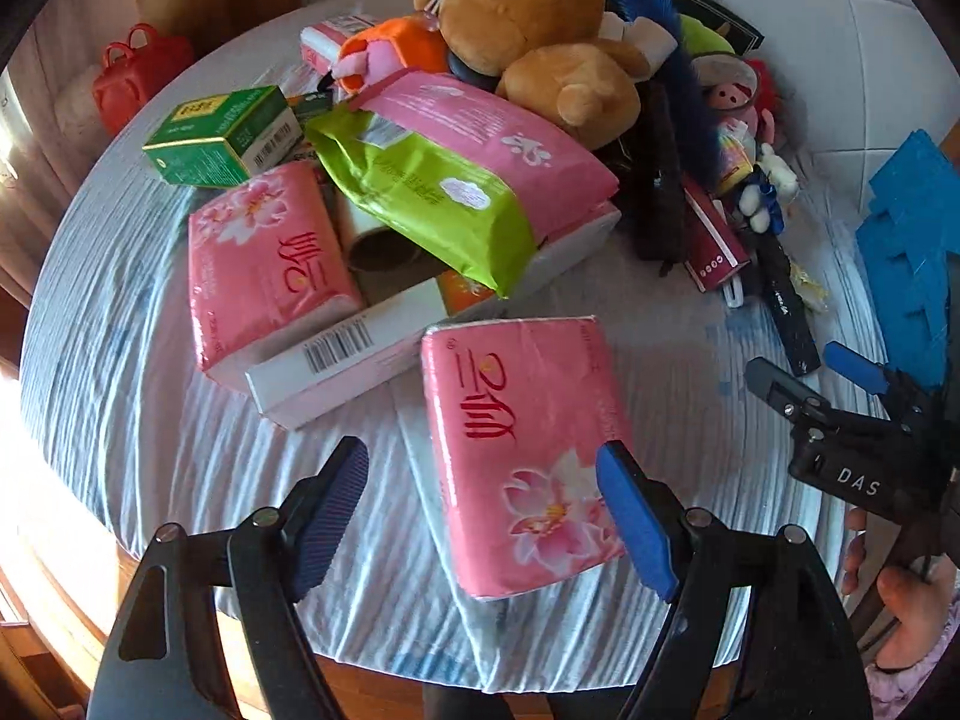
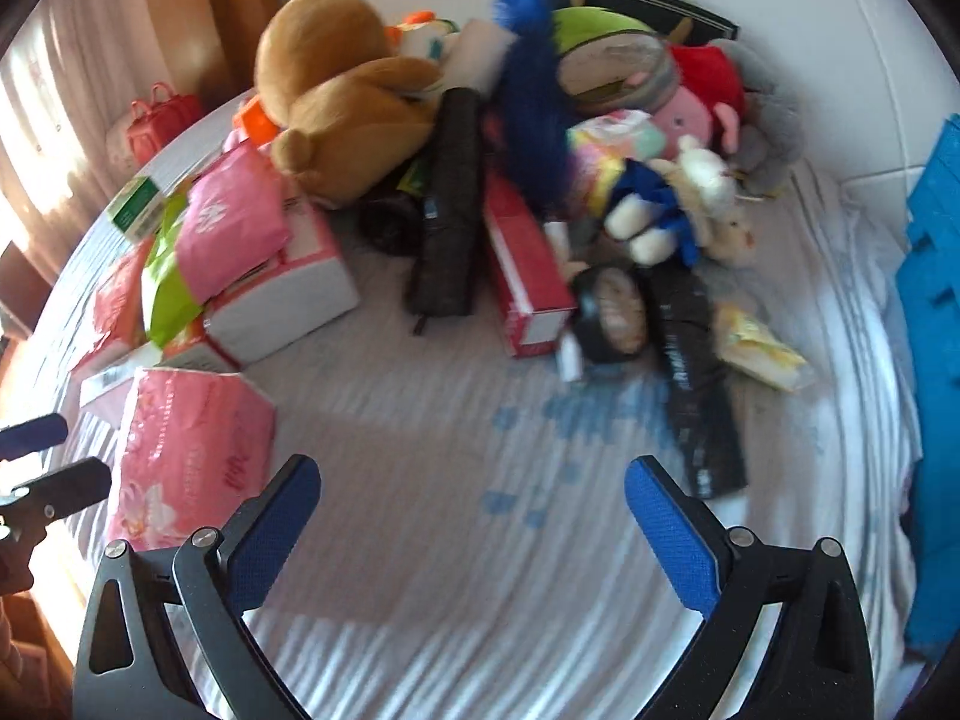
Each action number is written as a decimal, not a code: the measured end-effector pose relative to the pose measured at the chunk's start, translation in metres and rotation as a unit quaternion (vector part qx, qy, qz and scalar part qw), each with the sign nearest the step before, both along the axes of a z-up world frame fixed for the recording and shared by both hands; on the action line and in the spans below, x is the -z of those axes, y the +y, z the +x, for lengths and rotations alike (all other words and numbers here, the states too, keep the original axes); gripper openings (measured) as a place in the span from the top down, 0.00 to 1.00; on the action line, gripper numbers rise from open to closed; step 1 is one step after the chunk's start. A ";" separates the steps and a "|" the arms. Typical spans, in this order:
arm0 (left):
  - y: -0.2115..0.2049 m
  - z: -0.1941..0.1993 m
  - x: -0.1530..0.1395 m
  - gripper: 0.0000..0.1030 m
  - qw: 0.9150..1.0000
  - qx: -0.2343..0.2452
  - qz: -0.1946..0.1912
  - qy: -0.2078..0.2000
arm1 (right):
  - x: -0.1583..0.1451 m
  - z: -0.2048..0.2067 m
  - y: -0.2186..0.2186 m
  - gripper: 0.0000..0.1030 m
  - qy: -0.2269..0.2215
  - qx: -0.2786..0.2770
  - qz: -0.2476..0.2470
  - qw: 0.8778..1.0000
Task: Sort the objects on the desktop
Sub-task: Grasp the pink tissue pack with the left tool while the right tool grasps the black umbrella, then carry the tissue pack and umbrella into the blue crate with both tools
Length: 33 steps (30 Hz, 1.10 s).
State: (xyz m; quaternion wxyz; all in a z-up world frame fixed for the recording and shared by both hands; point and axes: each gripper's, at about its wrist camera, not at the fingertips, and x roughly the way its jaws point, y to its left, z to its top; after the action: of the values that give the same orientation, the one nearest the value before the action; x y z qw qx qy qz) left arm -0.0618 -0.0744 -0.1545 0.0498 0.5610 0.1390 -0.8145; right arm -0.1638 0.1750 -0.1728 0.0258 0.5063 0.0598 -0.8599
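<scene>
A pink tissue pack (image 1: 522,450) with a flower print lies on the striped tablecloth (image 1: 180,420). My left gripper (image 1: 486,522) stands open over the pack's near end; its right pad (image 1: 636,528) is close beside the pack and its left pad (image 1: 336,516) is well apart from it. The same tissue pack (image 2: 192,450) shows at the left of the right wrist view. Over bare cloth, my right gripper (image 2: 474,531) is open with nothing between its fingers. It also appears as the right gripper (image 1: 840,408) at the right edge of the left wrist view.
Beyond lie more tissue packs (image 1: 258,276), a green box (image 1: 222,138), a lime-and-pink bag (image 1: 444,192), a brown plush bear (image 1: 540,36), small toys (image 2: 678,192), a red carton (image 2: 528,276) and black pouches (image 2: 444,210). A blue crate (image 2: 936,324) stands at the right. The table's edge (image 1: 72,600) is near.
</scene>
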 end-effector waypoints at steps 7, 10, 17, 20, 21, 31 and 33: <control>0.027 -0.026 0.035 0.15 0.998 -0.031 -0.031 -0.051 | -0.003 -0.004 0.091 0.00 -0.031 0.056 0.034 0.997; 0.038 -0.037 0.046 0.12 0.994 -0.043 -0.065 -0.074 | 0.004 -0.017 0.115 0.00 -0.046 0.052 0.016 0.997; 0.051 -0.047 0.047 0.13 0.994 -0.052 -0.063 -0.074 | 0.020 -0.063 0.124 0.19 -0.069 0.027 0.016 0.997; 0.065 -0.052 0.032 0.13 0.996 -0.041 -0.070 -0.046 | 0.024 -0.079 0.123 0.45 -0.083 0.016 0.012 0.996; 0.069 -0.054 0.028 0.13 0.996 -0.036 -0.070 -0.039 | 0.025 -0.083 0.123 0.45 -0.087 0.013 0.010 0.996; 0.101 -0.061 -0.009 0.13 0.996 0.014 -0.081 0.024 | 0.028 -0.092 0.116 0.67 -0.093 0.000 0.000 0.996; 0.103 -0.057 -0.018 0.13 0.996 0.025 -0.081 0.038 | 0.009 -0.077 0.118 0.67 -0.081 0.001 -0.010 0.997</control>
State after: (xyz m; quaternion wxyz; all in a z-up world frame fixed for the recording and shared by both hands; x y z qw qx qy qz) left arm -0.1186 0.0290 -0.1362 0.0693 0.5268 0.0600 -0.8450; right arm -0.2408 0.2927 -0.1821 0.0347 0.5743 0.0487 -0.8165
